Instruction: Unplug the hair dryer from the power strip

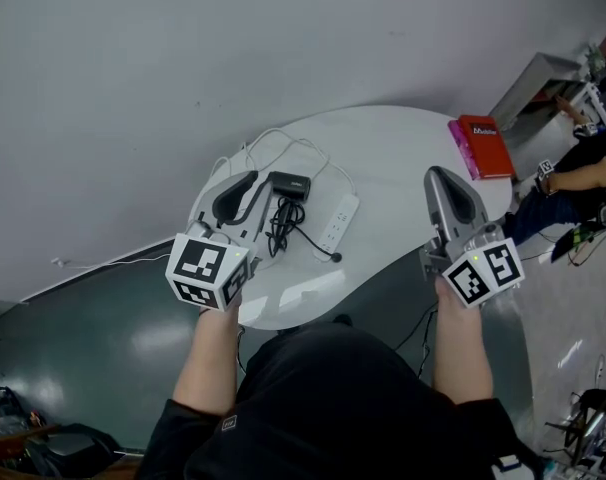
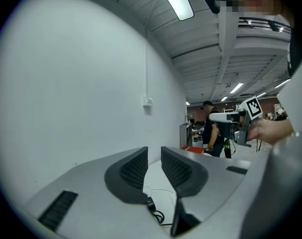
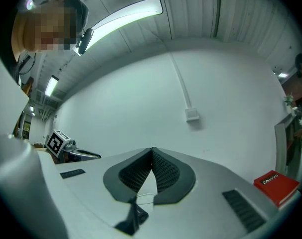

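Note:
On the round white table [image 1: 403, 148] lies a black hair dryer [image 1: 288, 186] with its black cord [image 1: 281, 226] bunched beside a white power strip [image 1: 338, 221]. The cord's small dark end [image 1: 335, 257] rests by the strip's near end; I cannot tell whether it sits in a socket. My left gripper [image 1: 245, 186] hovers over the table's left side, just left of the dryer, its jaws a narrow gap apart with nothing between them [image 2: 154, 156]. My right gripper [image 1: 438, 175] hangs over the table's right side, jaw tips touching and empty [image 3: 151, 153].
A red book [image 1: 483, 145] lies at the table's far right edge. A thin white cable [image 1: 273, 148] loops behind the dryer toward the white wall. A person [image 1: 583, 173] sits to the right beyond the table. Grey floor surrounds the table.

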Demonstrator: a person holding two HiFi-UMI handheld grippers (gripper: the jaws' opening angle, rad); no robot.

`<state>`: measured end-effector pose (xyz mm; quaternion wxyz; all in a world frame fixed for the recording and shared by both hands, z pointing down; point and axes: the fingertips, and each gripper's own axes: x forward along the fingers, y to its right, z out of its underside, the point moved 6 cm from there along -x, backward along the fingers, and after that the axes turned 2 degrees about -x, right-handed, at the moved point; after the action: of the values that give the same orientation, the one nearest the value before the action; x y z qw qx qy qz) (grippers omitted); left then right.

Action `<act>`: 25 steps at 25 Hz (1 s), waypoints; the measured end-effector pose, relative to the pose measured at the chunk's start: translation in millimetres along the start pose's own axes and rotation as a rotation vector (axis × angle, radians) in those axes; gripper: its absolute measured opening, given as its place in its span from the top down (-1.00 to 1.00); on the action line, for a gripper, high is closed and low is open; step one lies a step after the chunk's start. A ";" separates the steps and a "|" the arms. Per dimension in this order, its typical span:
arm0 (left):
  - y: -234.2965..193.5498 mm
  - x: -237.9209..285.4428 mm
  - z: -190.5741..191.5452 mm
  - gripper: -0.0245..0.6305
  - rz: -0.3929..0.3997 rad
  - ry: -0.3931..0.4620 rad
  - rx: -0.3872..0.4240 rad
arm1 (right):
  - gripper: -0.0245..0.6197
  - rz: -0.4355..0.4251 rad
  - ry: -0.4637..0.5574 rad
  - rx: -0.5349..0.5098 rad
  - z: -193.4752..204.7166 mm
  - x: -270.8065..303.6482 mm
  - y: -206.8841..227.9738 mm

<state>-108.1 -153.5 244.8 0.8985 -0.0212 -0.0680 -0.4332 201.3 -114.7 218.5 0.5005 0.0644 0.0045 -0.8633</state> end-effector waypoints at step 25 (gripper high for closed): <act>-1.8 1.6 6.1 0.70 -0.019 -0.008 -0.007 | 0.82 -0.011 -0.056 -0.037 19.2 10.3 -12.3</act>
<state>-109.2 -155.3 251.0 0.8939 -0.0254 -0.0703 -0.4420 183.5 -118.9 235.6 0.4969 0.0310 0.0067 -0.8672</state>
